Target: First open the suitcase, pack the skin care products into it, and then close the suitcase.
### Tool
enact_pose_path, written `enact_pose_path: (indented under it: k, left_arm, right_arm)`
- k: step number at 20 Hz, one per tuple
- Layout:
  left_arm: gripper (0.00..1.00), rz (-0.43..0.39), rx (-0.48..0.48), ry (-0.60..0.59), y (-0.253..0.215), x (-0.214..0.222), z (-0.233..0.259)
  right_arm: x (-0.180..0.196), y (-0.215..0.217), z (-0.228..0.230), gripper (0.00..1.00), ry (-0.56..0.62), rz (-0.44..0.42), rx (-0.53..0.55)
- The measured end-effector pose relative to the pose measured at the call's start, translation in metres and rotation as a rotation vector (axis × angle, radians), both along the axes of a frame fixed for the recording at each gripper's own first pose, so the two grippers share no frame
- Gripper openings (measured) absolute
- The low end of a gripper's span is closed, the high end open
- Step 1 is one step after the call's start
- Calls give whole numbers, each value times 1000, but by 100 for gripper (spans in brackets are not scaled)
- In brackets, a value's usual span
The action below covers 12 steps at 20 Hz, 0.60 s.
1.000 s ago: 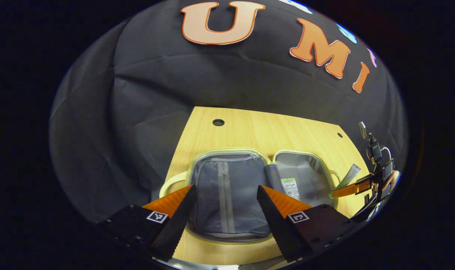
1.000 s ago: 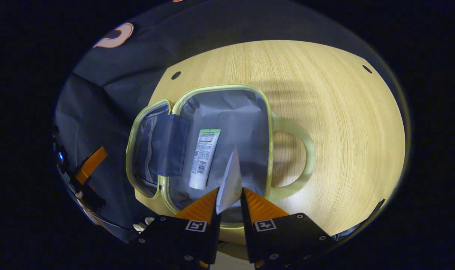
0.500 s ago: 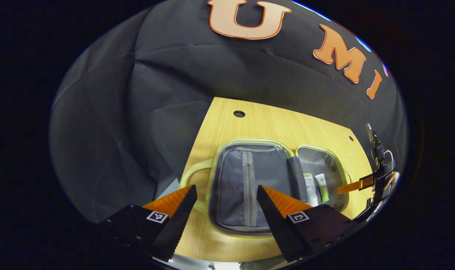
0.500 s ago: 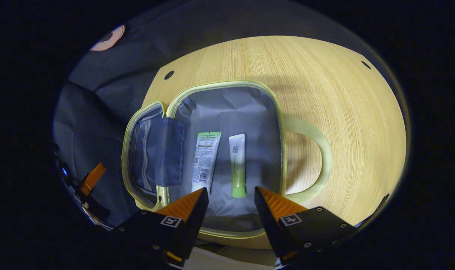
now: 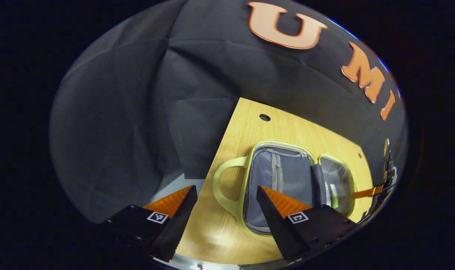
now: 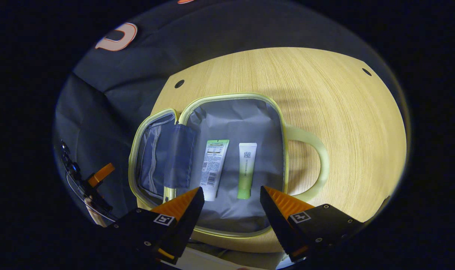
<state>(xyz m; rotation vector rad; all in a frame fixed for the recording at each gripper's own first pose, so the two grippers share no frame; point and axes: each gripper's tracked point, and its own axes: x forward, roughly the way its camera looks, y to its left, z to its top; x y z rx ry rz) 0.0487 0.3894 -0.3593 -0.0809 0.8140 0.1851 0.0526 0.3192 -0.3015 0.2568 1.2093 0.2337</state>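
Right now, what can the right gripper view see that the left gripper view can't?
The right gripper view looks down into the open suitcase and shows two tubes lying side by side, not touching: a white tube and a green tube. The left gripper view shows the left handle and the zipped pocket plainly; the tubes are just slivers there. Both show the wooden table, the open suitcase and open tongs, holding nothing.
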Motion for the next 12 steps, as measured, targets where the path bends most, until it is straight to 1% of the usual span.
enact_pose_path:
  k: [3,6,7,8,9,10,12]
  left_arm:
    - [98,38,-131,-26,25,5,-22]
    - [97,69,-275,-62,38,23,-43]
    - [98,99,-323,-65,41,27,-48]
    - [95,115,-383,-73,41,31,-52]
    - [95,135,-432,-89,41,37,-55]
    - [94,169,-465,-100,44,43,-60]
    - [59,231,-510,-108,51,44,-73]
  right_arm:
    - [1,0,8,96,-14,-9,11]
    - [0,-5,17,95,-32,-17,7]
    - [-1,-7,19,96,-34,-17,2]
    - [-3,-11,20,96,-37,-18,-7]
    - [-4,-14,20,96,-38,-19,-16]
    - [-6,-17,20,96,-35,-21,-24]
    - [-7,-21,22,96,-34,-33,-25]
